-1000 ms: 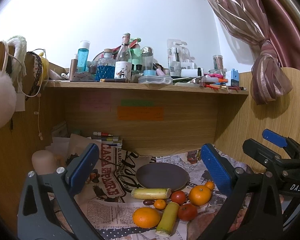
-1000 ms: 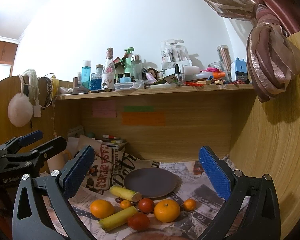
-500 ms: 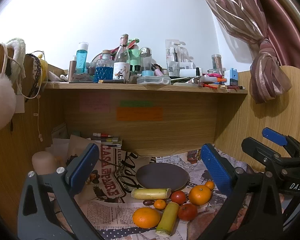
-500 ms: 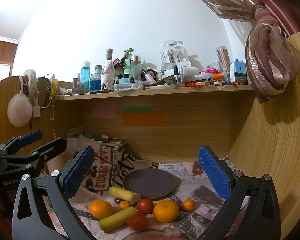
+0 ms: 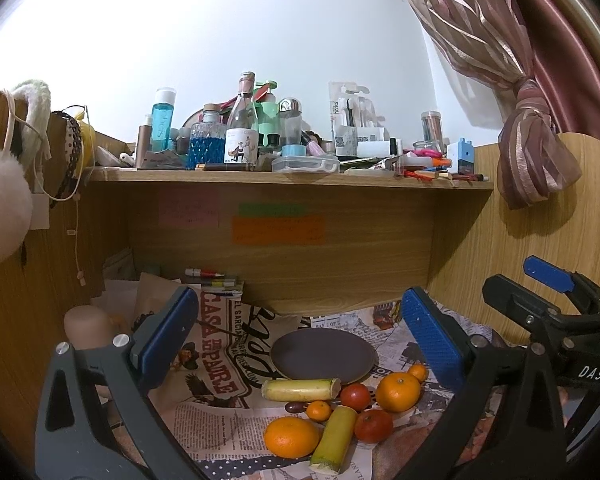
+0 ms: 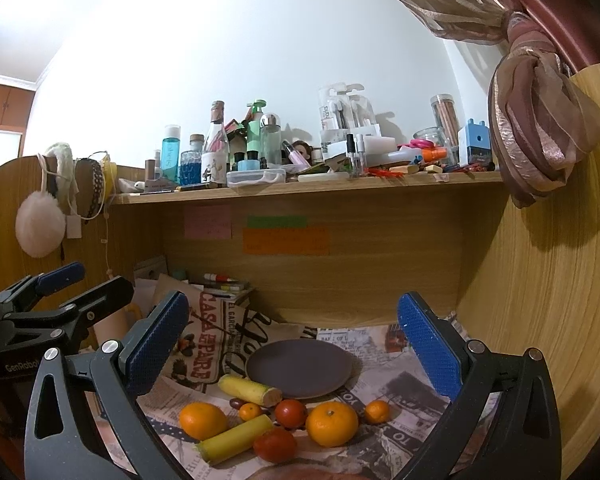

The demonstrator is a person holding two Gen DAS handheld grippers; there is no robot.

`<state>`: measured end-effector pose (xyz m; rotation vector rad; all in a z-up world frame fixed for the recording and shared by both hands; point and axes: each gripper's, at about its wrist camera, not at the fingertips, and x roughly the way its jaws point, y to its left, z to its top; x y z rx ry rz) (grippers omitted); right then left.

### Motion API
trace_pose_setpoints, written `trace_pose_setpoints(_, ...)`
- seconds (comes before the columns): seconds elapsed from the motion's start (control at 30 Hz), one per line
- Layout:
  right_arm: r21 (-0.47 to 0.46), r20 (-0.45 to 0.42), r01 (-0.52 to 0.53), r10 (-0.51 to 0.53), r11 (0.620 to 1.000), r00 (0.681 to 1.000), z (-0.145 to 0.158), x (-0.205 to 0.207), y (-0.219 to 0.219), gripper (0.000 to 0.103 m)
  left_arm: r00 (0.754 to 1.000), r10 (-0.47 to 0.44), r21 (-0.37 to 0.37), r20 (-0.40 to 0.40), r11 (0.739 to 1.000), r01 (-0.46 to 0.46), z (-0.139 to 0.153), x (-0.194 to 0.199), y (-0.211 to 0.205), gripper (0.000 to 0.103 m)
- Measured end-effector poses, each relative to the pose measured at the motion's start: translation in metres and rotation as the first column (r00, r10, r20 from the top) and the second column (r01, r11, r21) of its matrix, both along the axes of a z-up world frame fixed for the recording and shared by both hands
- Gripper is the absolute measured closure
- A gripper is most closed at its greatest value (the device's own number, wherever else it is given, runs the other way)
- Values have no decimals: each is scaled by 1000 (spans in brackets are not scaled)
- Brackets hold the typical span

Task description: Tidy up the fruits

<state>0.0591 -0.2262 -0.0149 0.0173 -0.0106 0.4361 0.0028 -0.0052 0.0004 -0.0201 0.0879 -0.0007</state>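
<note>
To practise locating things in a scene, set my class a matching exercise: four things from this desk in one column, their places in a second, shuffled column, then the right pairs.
Things:
1. dark plate
2. small orange
3. blue liquid bottle
4. white pompom

Places:
A. on the upper shelf
B. hanging on the left side panel
C. on the newspaper, behind the fruit
D. right end of the fruit group

Pairs: 1-C, 2-D, 3-A, 4-B

A cluttered wooden shelf carries bottles above sticky notes; a tied curtain hangs right.
</note>
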Motion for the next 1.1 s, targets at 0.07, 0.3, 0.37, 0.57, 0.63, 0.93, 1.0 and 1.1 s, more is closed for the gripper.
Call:
trace_pose_setpoints(0.07, 1, -2, -1, 1, 1000, 1000, 0, 0, 0, 0, 1000, 1, 0, 0, 1000, -1, 0, 0, 0, 0)
trace_pose_setpoints(0.3, -6, -2, 13, -13, 1000, 1000, -1, 3, 1, 0, 1000, -1, -1, 2, 1000, 1, 0, 0, -1, 0)
trace_pose_setpoints(0.37, -10, -7, 15, -15, 1000, 1000, -3, 5, 2, 0, 1000, -2, -2, 1, 1000, 2, -1, 0, -1, 0)
trace_pose_setpoints(0.57, -50, -32, 42, -43, 998, 999, -12, 21, 5, 0, 998, -33, -34, -54, 999, 31, -9, 16, 6, 0)
trace_pose_setpoints(0.63, -63, -56, 38, -41, 997, 998, -17, 30, 5, 0, 997, -28, -33, -78, 999, 26, -15, 24, 7, 0)
trace_pose_setpoints(0.93, -118, -224, 8, -34, 993, 974, -48, 74, 1, 0, 971, -21, -20, -240, 1000, 17, -55, 64, 20, 4)
trace_pose_setpoints(1.0, -128, -258, 5, -38, 992, 965, -56, 83, -1, 1, 957, -26, -21, -290, 1000, 21, -66, 72, 23, 11)
trace_pose_setpoints(1.1, -151, -310, -6, -42, 988, 950, -68, 95, -3, 8, 932, -28, -34, -363, 999, 17, -84, 86, 27, 13)
